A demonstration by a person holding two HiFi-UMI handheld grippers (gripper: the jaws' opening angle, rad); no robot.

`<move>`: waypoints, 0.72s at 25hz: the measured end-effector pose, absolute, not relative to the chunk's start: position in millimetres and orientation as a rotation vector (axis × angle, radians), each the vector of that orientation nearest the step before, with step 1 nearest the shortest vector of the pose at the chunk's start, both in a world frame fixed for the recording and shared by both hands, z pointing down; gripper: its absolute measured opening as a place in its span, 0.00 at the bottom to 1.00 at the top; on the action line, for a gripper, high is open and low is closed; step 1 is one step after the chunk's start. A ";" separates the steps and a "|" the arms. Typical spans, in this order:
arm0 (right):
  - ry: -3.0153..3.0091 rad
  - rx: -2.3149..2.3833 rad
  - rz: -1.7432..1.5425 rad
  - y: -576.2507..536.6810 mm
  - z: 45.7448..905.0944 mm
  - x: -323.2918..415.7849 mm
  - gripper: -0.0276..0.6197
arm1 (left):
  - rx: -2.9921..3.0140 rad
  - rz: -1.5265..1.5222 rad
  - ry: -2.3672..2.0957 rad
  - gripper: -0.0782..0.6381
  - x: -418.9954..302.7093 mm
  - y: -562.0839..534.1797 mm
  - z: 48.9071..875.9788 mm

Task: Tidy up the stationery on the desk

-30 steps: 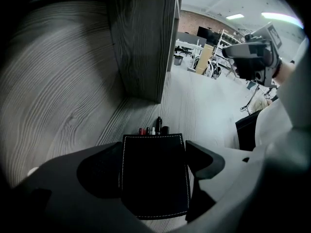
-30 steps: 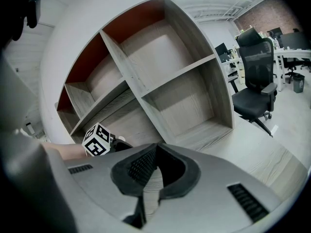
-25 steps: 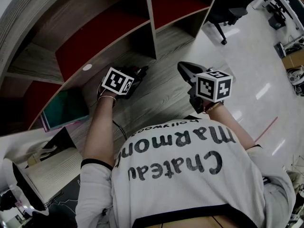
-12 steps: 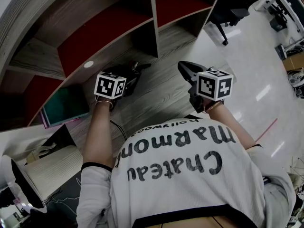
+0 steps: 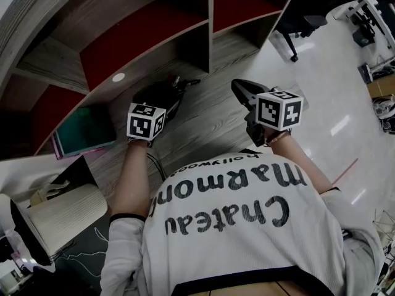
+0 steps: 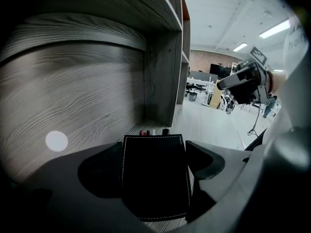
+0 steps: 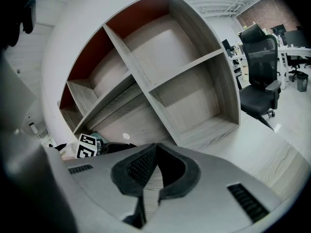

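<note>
A black leather pen holder (image 6: pixel 154 178) with white stitching holds several pens (image 6: pixel 152 132). My left gripper (image 6: pixel 154 164) is shut on it, one jaw on each side. In the head view the pen holder (image 5: pixel 162 95) hangs just over the wooden desk (image 5: pixel 210 113), in front of the lower shelf opening, ahead of the left gripper (image 5: pixel 157 103). My right gripper (image 5: pixel 242 92) hovers over the desk to its right. In the right gripper view its jaws meet at the tips, so the right gripper (image 7: pixel 156 148) is shut and empty.
A wooden shelf unit (image 5: pixel 208 39) with red back panels stands at the desk's far side. A teal folder (image 5: pixel 85 131) lies in its lower left compartment. A white round sticker (image 5: pixel 118 77) marks the shelf back. A black office chair (image 7: pixel 260 76) stands on the right.
My left gripper has shifted a little to the left with the pen holder still in it. The right gripper has stayed where it was.
</note>
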State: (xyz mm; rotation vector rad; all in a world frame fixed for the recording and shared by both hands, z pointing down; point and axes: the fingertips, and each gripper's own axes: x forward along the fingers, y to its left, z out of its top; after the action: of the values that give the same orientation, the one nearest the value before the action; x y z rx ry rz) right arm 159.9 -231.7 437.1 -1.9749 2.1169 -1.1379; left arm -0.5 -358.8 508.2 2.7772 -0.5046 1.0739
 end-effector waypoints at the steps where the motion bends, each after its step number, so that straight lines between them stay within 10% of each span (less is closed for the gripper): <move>1: 2.121 -1.974 -1.139 -232.3 437.1 158.3 0.07 | 2.783 1.056 -0.513 0.66 -1.6 -358.9 507.7; 18: 2.131 -1.985 -1.156 -228.8 438.6 152.2 0.07 | 2.880 0.836 -0.579 0.66 -12.6 -347.6 503.0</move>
State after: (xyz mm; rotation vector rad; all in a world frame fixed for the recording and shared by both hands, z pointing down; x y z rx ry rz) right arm 152.2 -228.8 438.6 -1.9854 2.1308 -1.1559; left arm -12.6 -347.6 503.0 2.8804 -0.5794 0.8364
